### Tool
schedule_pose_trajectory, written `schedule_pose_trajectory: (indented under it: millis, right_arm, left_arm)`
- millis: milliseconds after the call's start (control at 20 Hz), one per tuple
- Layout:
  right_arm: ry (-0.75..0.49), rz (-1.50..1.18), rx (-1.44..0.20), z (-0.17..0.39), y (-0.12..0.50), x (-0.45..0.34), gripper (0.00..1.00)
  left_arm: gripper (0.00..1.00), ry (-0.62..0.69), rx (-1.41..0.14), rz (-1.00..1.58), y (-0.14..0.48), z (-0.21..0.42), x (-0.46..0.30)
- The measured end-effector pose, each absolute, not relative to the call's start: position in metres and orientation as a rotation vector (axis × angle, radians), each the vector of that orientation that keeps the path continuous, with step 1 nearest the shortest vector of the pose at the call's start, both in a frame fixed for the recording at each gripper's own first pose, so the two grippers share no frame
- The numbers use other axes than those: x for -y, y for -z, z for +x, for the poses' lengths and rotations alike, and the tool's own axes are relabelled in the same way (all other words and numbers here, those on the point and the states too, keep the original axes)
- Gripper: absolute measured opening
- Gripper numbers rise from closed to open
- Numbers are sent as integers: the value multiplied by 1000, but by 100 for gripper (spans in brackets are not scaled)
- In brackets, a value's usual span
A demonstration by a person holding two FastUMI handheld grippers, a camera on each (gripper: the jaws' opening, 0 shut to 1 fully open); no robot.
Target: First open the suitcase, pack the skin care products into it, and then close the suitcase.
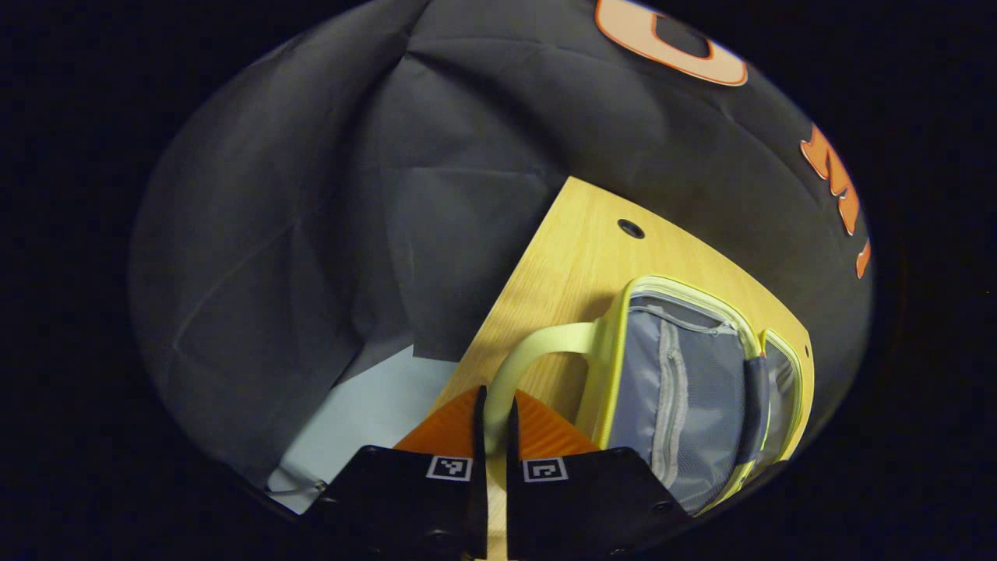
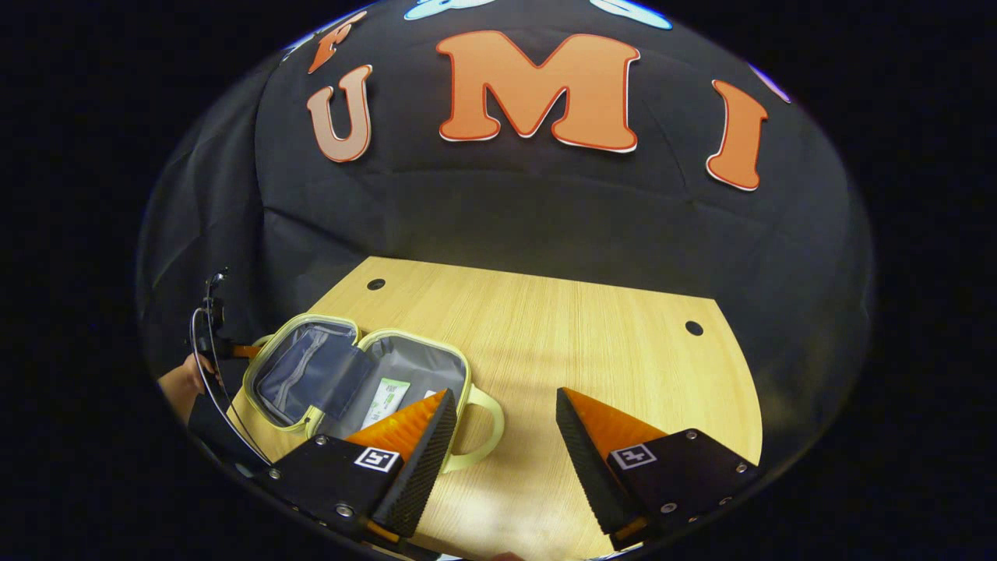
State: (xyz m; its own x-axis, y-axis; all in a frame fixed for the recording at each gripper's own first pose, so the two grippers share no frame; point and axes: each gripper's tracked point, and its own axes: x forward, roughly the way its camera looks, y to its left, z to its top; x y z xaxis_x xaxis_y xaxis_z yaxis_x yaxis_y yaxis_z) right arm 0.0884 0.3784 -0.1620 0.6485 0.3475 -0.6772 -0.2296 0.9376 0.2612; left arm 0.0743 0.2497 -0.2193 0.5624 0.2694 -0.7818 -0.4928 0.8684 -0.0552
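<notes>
The pale yellow-green suitcase (image 2: 311, 374) lies open on the wooden table (image 2: 561, 327), its grey lining facing up. In its right half lies a white skin care tube with a green label (image 2: 385, 401). In the left gripper view the open suitcase (image 1: 678, 389) is to the right, and my left gripper (image 1: 494, 397) is shut on its looped handle (image 1: 537, 347) at the table's edge. My right gripper (image 2: 505, 393) hovers open above the table just right of the suitcase, near the other handle (image 2: 487, 432), holding nothing.
A person's hand (image 2: 183, 382) holds the left gripper, with a cable, at the far left of the right gripper view. The table has small round holes (image 2: 693, 328) near its back corners. Bare wood stretches right of the suitcase. Black cloth walls the booth behind.
</notes>
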Motion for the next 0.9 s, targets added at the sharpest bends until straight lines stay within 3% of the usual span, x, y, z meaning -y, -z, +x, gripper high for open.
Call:
schedule_pose_trajectory:
  millis: [550, 900]
  right_arm:
    - [-401, 113, -701, 89, 146, -365, 84]
    - [-436, 115, -618, 91, 134, -341, 85]
  left_arm:
    - [8, -334, -568, -141, 47, 112, -174]
    - [8, -272, -479, -104, -18, 126, -96]
